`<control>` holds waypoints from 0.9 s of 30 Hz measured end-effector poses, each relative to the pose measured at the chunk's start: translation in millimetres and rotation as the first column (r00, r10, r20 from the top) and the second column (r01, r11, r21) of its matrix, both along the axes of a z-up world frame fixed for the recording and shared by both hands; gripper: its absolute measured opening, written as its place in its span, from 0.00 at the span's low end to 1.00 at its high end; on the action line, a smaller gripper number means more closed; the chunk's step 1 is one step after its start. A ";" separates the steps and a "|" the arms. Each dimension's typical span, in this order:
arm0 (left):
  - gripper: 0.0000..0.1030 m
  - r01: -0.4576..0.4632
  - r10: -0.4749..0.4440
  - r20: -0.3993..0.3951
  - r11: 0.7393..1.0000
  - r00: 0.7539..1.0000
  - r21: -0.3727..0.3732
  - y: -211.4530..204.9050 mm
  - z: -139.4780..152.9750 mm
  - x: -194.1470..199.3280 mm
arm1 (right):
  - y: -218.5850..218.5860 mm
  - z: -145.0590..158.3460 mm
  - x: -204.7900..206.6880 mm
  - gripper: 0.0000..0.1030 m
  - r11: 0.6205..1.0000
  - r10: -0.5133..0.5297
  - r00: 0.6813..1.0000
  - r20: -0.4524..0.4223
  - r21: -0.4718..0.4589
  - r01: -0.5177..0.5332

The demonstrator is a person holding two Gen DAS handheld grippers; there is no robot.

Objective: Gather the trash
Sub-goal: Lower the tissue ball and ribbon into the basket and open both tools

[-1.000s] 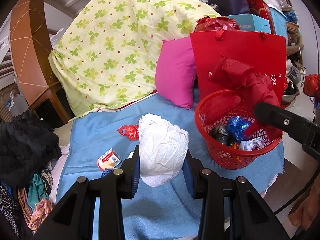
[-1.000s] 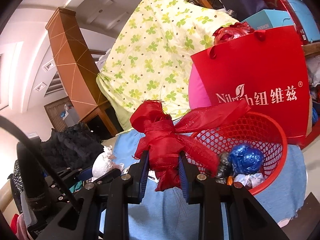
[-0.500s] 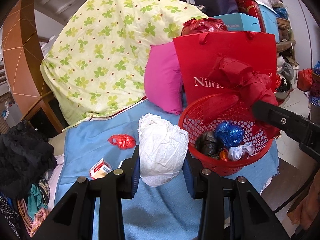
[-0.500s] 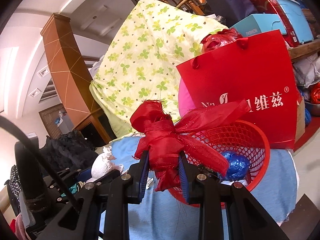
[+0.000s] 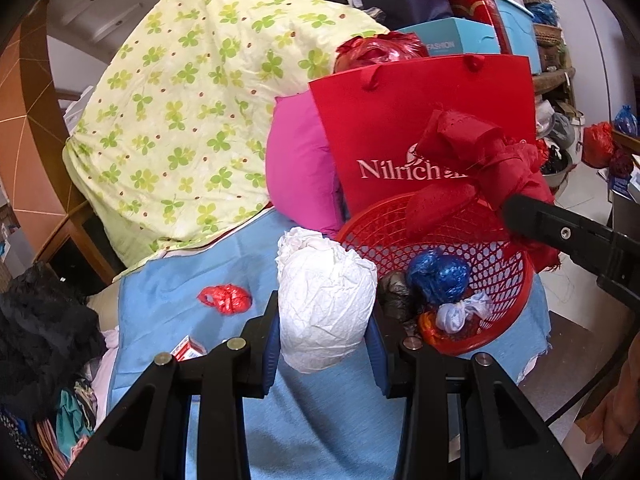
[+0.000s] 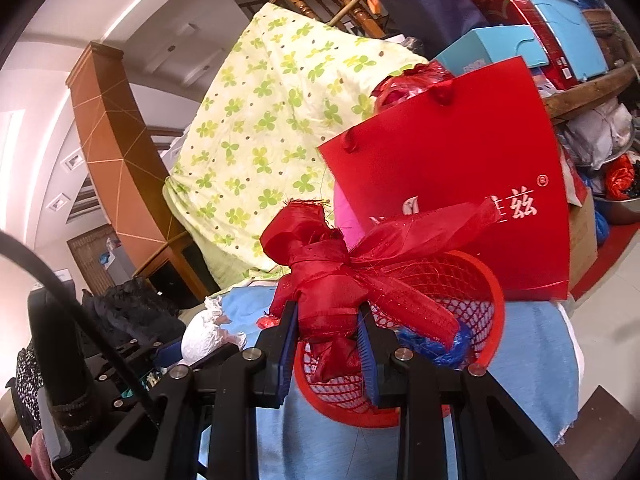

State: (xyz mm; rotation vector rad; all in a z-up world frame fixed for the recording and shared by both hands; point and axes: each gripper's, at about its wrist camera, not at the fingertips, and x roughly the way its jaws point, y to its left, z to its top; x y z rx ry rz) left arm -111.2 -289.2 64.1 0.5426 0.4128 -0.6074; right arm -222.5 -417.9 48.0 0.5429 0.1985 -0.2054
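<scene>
The right tool (image 6: pixel 327 334) is clenching a knotted red ribbon bow (image 6: pixel 340 272), and it is holding that bow right at the near-left rim of the red mesh basket (image 6: pixel 490 280), so the drop is lying just ahead and below, the bow's long tail already trailing across the basket mouth. The left tool (image 5: pixel 325 326) is gripping a crumpled white paper wad (image 5: pixel 326 304) between its blue pads; the basket is sitting to this tool's right, close beside the wad, on the blue-covered surface (image 5: pixel 160 280). Of the two, the right hand is looking the nearer to a release, though the fisheye is making it hard to say whether the bow is fully over the opening. On the cloth a red wrapper (image 5: pixel 225 299) and a small red-and-white carton (image 5: pixel 189 349) are lying uncollected, left of the wad. Compared with a second ago, the basket is sitting closer to the middle in both views and nearer both tools, while the grips are looking unchanged.
</scene>
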 end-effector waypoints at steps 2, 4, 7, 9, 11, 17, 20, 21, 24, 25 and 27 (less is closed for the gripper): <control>0.39 0.009 -0.009 0.002 1.000 1.000 0.004 -5.5 -0.8 -1.3 | -3.6 -1.1 -2.4 0.30 1.000 -0.010 1.000 -0.001 0.003 0.010; 0.39 0.019 -0.019 0.001 1.000 1.000 0.006 -11.0 -1.4 -1.8 | -8.1 -2.0 -4.1 0.30 1.000 -0.019 1.000 -0.002 0.007 0.019; 0.39 0.030 -0.030 -0.001 1.000 1.000 0.010 -18.5 -2.6 -1.7 | -14.3 -3.2 -5.6 0.30 1.000 -0.029 1.000 -0.006 0.008 0.029; 0.39 0.035 -0.035 -0.001 0.999 0.999 0.011 -23.0 -3.3 -0.5 | -18.4 -4.2 -5.1 0.30 0.999 -0.032 0.999 -0.010 0.011 0.032; 0.39 0.044 -0.044 -0.006 0.999 0.999 0.008 -27.1 -4.4 1.5 | -24.3 -5.8 -1.5 0.30 0.999 -0.033 0.999 -0.014 0.023 0.033; 0.39 0.111 -0.118 -0.136 0.992 0.984 -0.055 -42.7 -8.1 38.0 | -54.2 -19.7 22.1 0.31 0.990 0.000 1.000 -0.019 0.139 0.003; 0.39 0.150 -0.165 -0.228 0.985 0.960 -0.082 -51.6 -15.1 63.9 | -71.4 -32.6 36.8 0.31 0.974 0.015 1.000 -0.015 0.228 -0.012; 0.40 0.159 -0.176 -0.252 0.983 0.952 -0.088 -54.2 -17.5 69.4 | -76.0 -37.0 41.4 0.31 0.967 0.019 1.000 -0.017 0.254 -0.014; 0.43 0.181 -0.207 -0.320 0.977 0.925 -0.108 -61.2 -26.6 85.6 | -88.3 -51.4 54.7 0.32 0.946 0.031 0.999 -0.024 0.325 -0.022; 0.48 0.183 -0.210 -0.331 0.977 0.920 -0.112 -62.5 -28.5 88.4 | -91.3 -56.5 59.3 0.33 0.939 0.034 0.999 -0.034 0.344 -0.020; 0.54 0.186 -0.223 -0.359 0.973 0.906 -0.136 -61.5 -32.1 93.0 | -94.8 -64.7 65.2 0.35 0.925 0.040 0.998 -0.050 0.379 -0.018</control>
